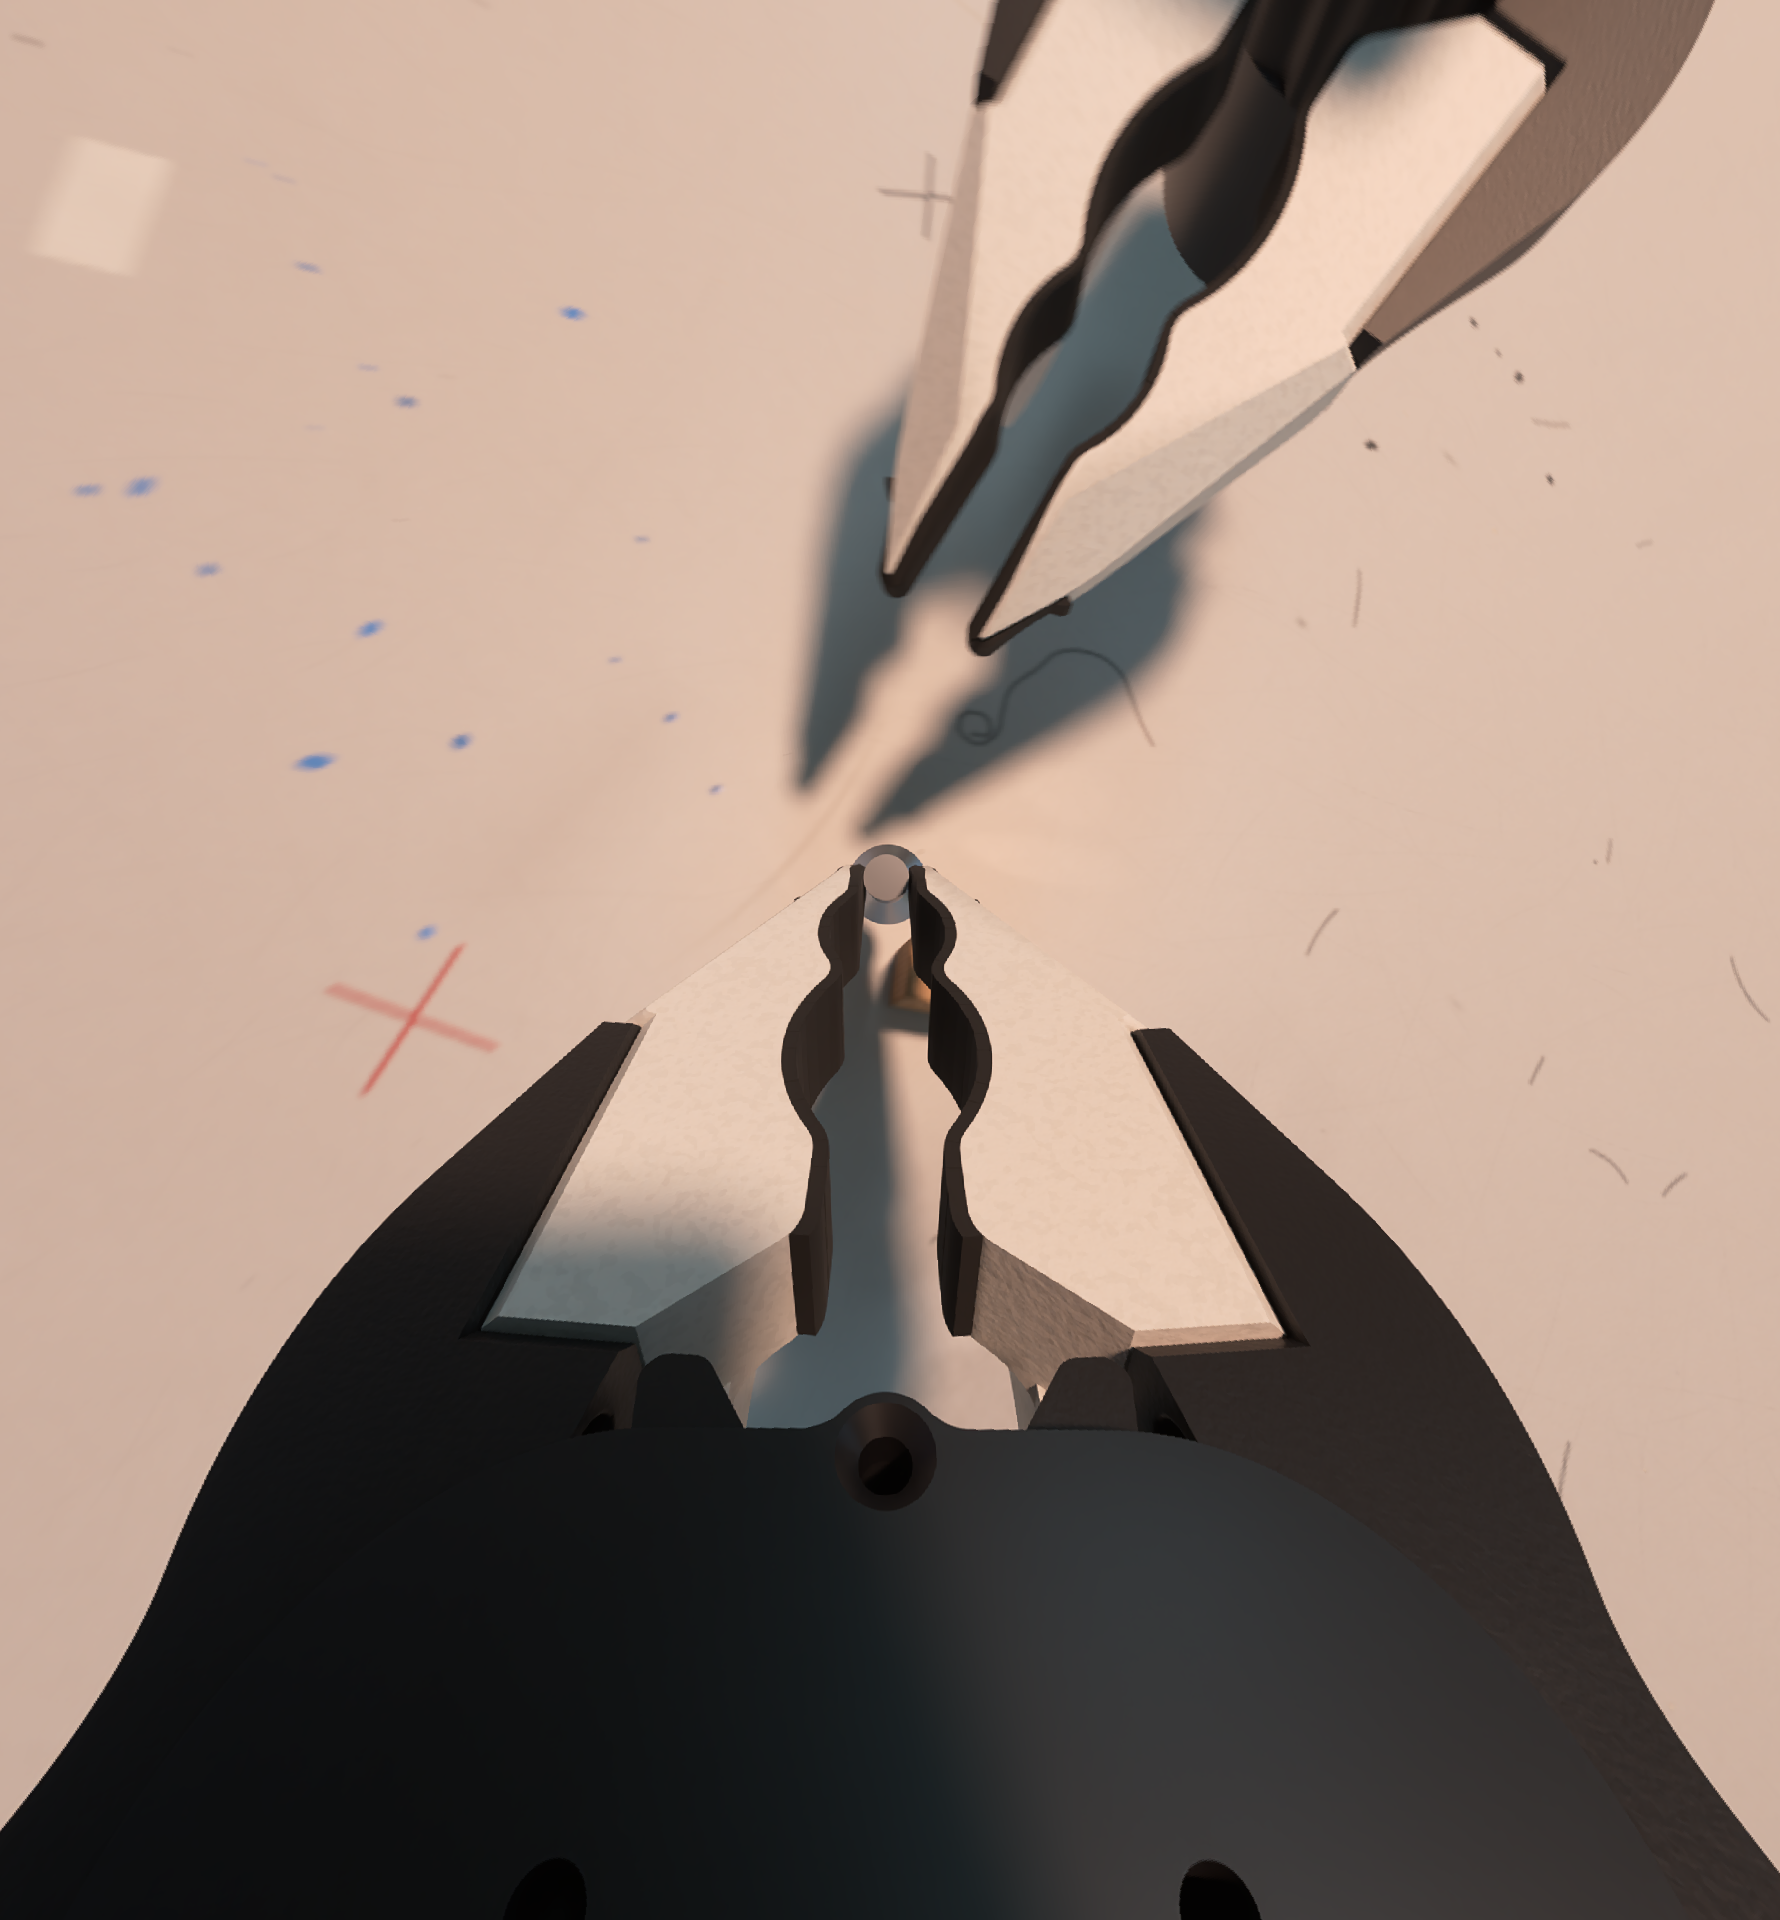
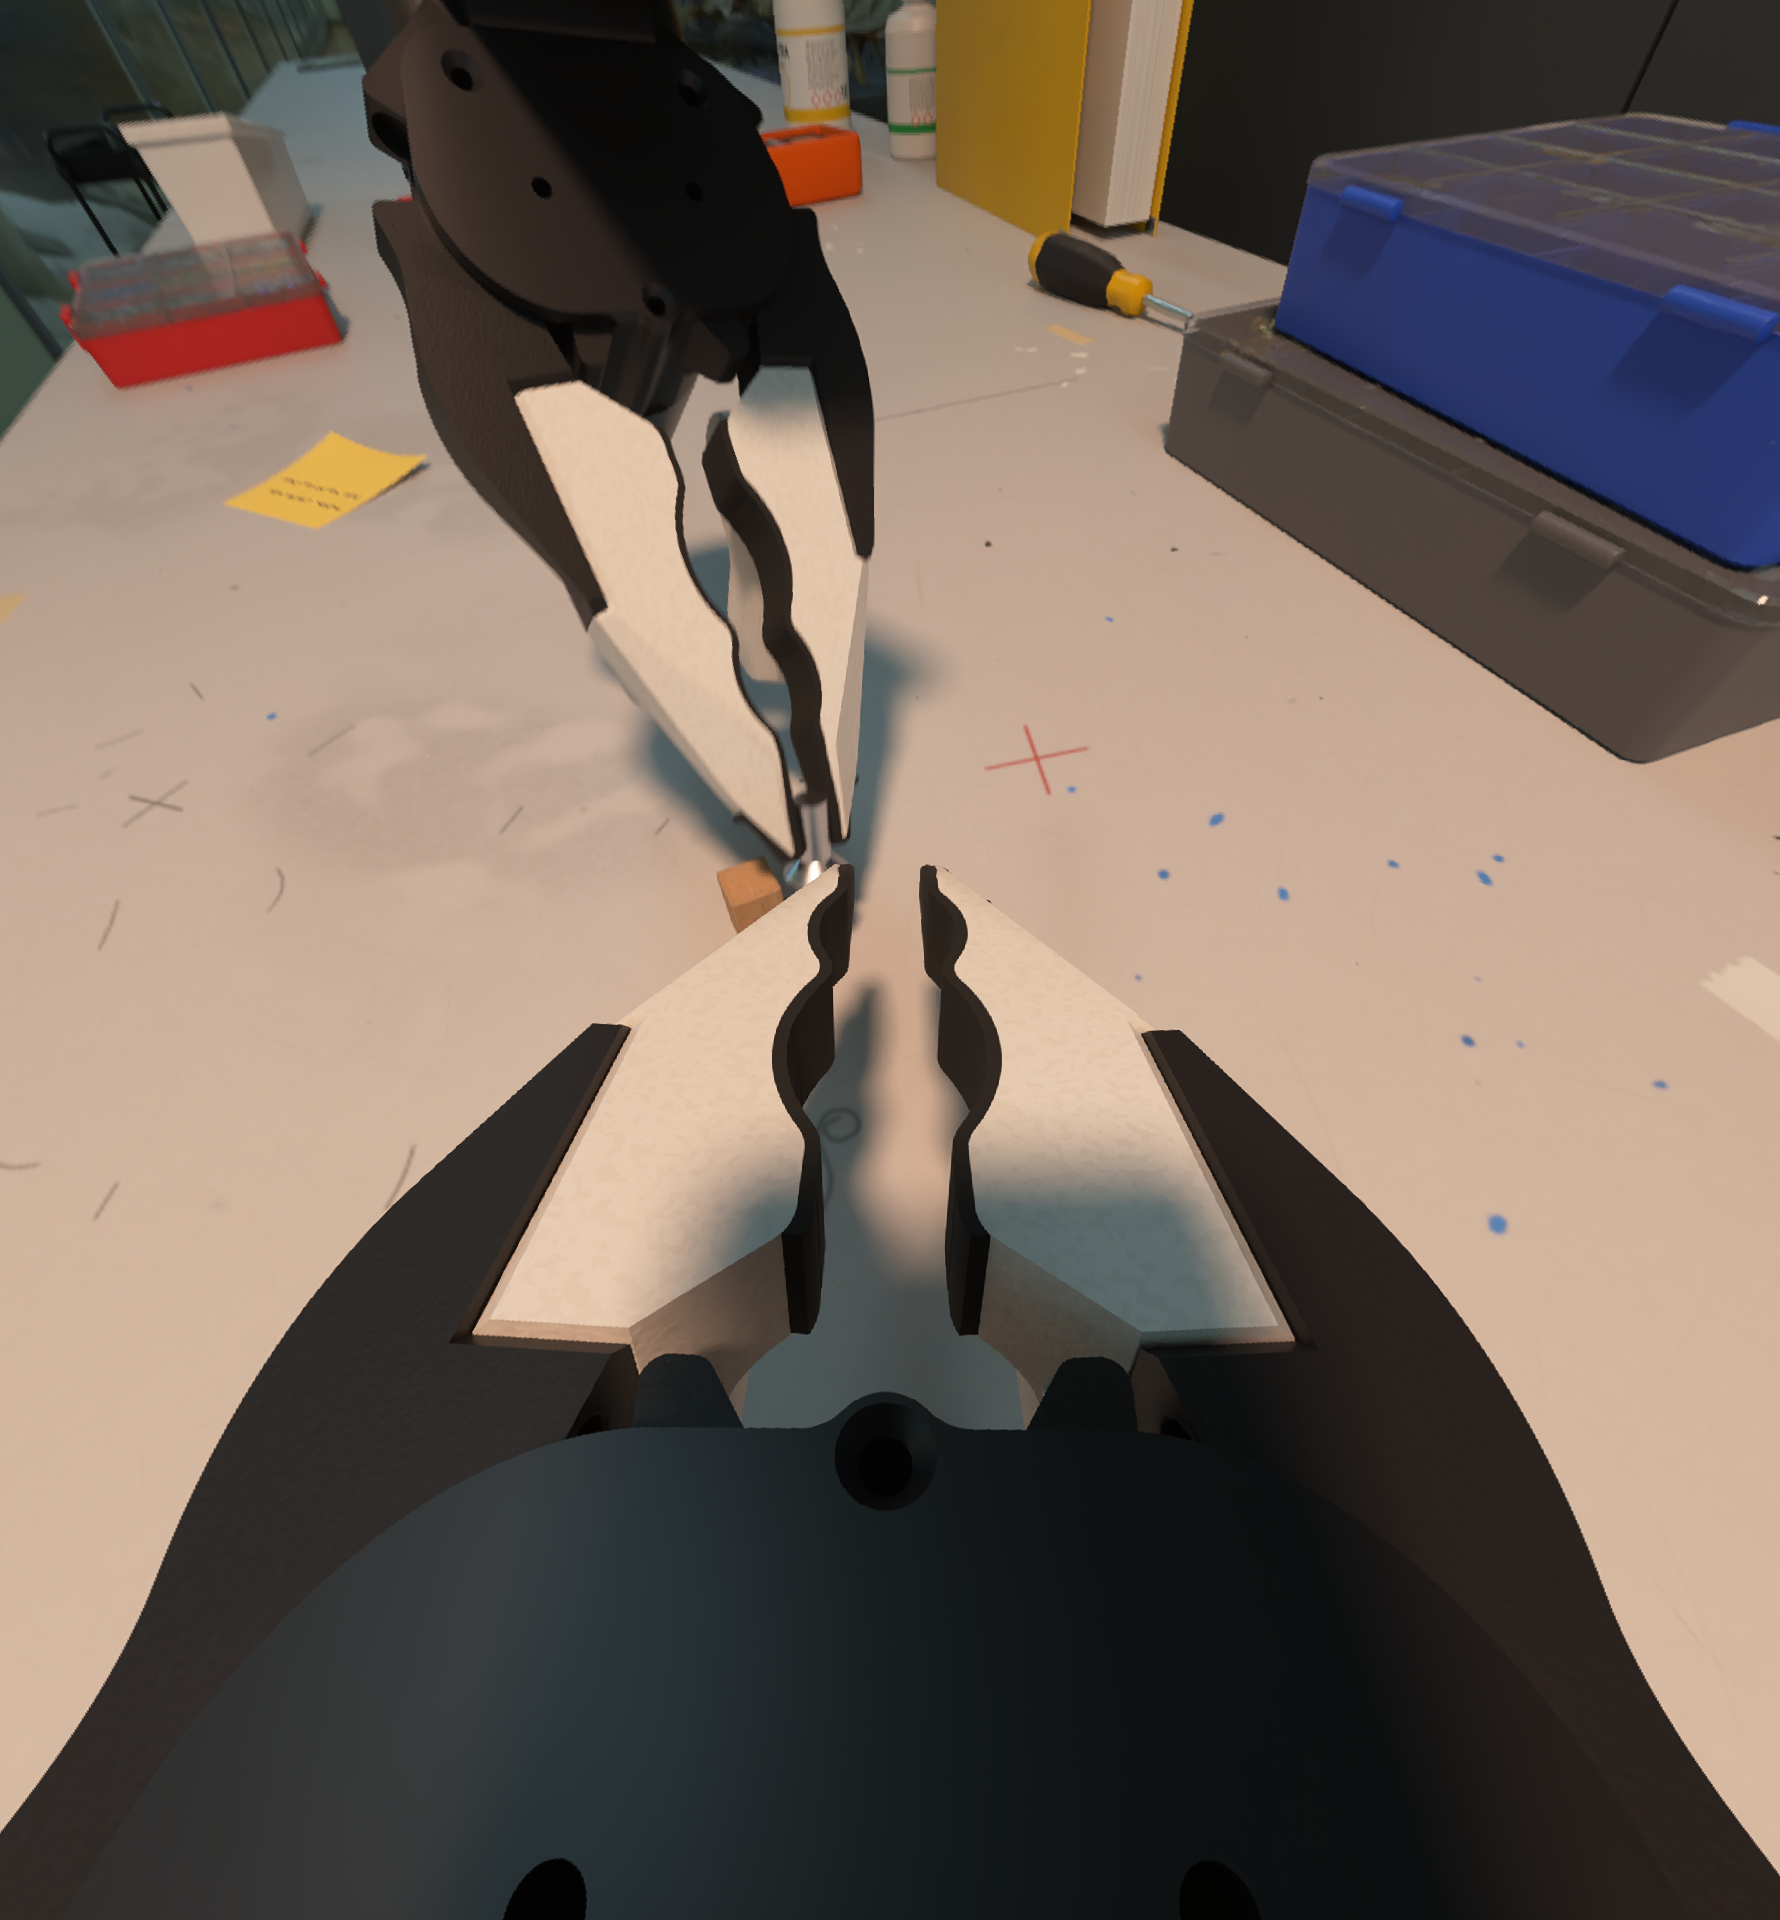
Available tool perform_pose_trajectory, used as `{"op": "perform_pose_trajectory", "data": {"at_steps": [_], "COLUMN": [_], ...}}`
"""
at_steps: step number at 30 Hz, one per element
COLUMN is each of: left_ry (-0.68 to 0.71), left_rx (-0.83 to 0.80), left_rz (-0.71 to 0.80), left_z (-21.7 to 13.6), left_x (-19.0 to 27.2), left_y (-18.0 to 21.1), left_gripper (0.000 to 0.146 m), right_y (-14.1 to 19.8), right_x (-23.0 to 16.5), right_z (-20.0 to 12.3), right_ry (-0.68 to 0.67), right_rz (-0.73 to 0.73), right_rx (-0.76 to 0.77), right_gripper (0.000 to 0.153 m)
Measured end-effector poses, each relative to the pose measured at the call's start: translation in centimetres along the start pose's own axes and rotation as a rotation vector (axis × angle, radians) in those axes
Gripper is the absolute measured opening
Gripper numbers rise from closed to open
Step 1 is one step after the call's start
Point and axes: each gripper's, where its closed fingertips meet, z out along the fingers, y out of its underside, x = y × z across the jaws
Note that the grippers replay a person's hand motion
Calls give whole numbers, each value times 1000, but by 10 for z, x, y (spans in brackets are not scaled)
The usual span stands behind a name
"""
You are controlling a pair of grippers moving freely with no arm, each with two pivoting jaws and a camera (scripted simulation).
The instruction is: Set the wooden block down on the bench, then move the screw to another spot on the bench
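Observation:
My left gripper point(image 1: 886, 878) is shut on the small silver screw point(image 1: 886, 881), pinched at the fingertips. In the right wrist view the left gripper point(image 2: 815, 831) points steeply down and the screw point(image 2: 811, 821) stands upright with its lower end at the bench point(image 2: 450, 779). The small wooden block point(image 2: 748, 891) lies on the bench just beside the screw; it also shows between my left fingers point(image 1: 907, 1003). My right gripper point(image 2: 886, 883) is open and empty, low over the bench, with its tips close to the screw. It also shows in the left wrist view point(image 1: 938, 613).
A blue organiser box point(image 2: 1592, 312) sits on a grey case point(image 2: 1437, 540) at the right. A screwdriver point(image 2: 1104, 275), yellow binder point(image 2: 1011, 104), orange box point(image 2: 813, 161), red box point(image 2: 200, 322) and yellow note point(image 2: 325, 483) lie farther back. A red cross point(image 2: 1037, 758) marks the bench.

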Motion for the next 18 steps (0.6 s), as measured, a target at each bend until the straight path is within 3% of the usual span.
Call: {"op": "perform_pose_trajectory", "data": {"at_steps": [8, 11, 14, 18], "left_ry": [173, 153, 133, -10], "left_rx": [-182, -187, -172, -165], "left_rz": [60, 78, 108, 94], "left_z": [36, 34, 26, 9], "left_x": [18, 14, 15, 5], "left_y": [6, 3, 3, 11], "left_gripper": [9, 44, 49, 56], "right_y": [31, 34, 41, 47], "right_x": [-11, -14, -16, -20], "right_z": [-12, -12, -9, -2], "right_ry": [7, 2, -13, -38], "right_rz": [-74, -95, -104, -172], "right_rx": [-175, -187, -236, -287], "right_gripper": [13, 12, 12, 15]}}
